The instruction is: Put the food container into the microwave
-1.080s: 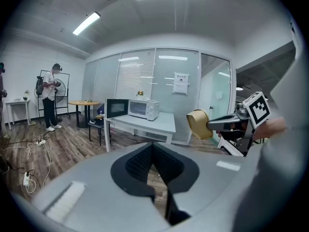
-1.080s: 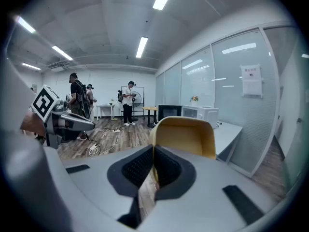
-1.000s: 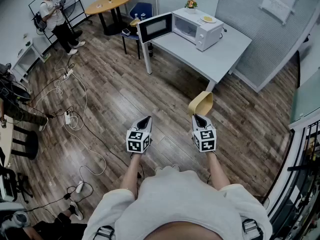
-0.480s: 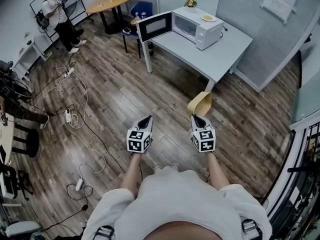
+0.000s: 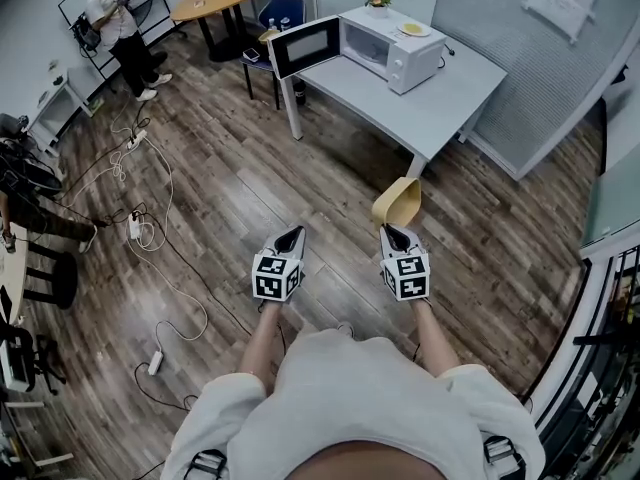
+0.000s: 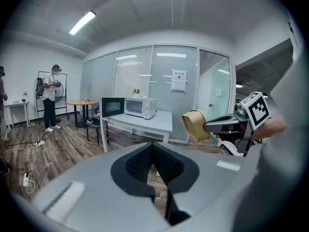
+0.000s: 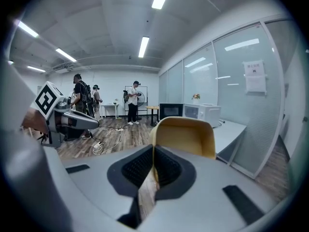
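My right gripper [image 5: 391, 230] is shut on the rim of a tan food container [image 5: 398, 202], held above the wooden floor; in the right gripper view the food container [image 7: 186, 136] stands just past the jaws. My left gripper [image 5: 291, 238] is shut with nothing in it and hangs level with the right gripper. A white microwave [image 5: 385, 47] with its door [image 5: 306, 47] swung open stands on the grey table [image 5: 440, 103] far ahead. In the left gripper view the microwave [image 6: 140, 107] is ahead and the food container [image 6: 195, 125] is at the right.
Cables and power strips [image 5: 140, 230] trail over the floor at the left. A round wooden table [image 5: 216, 0], a blue chair [image 5: 283, 20] and a standing person [image 5: 115, 26] are at the back left. A small plate [image 5: 413, 28] and a flower pot [image 5: 378, 1] sit on the microwave.
The view has shifted slightly toward the table; both grippers and the held container keep their places relative to each other.
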The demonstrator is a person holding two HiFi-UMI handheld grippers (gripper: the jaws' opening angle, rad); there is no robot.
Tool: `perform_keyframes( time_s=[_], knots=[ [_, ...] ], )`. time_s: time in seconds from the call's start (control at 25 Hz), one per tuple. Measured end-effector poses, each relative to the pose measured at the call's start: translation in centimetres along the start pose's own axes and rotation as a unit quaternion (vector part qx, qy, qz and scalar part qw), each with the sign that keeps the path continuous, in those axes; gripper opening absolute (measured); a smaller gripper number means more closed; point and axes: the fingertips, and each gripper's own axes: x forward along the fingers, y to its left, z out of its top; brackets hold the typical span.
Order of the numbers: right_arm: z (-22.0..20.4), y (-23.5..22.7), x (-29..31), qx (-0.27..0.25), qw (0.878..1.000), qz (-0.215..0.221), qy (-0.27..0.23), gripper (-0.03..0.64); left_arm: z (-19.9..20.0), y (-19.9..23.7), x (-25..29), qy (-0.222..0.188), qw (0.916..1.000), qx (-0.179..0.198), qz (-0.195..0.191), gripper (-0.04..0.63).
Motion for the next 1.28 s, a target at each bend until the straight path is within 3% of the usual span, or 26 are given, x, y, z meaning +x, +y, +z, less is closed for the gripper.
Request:
perform_keyframes(
  time_s=[0.64, 1.28],
  knots=[
    [-0.2, -2.9, 4.0, 0.001, 1.000, -0.002, 0.007, 0.018, 0.0, 1.4, 4.7, 0.006, 0.9999, -0.005, -0.007, 0.011],
    [3.0, -6.6, 15.6, 0.004, 0.999, -0.019, 0.030, 0.018, 3.5, 8.8, 15.2, 0.015, 0.9987, -0.015, -0.046, 0.011]
  ],
)
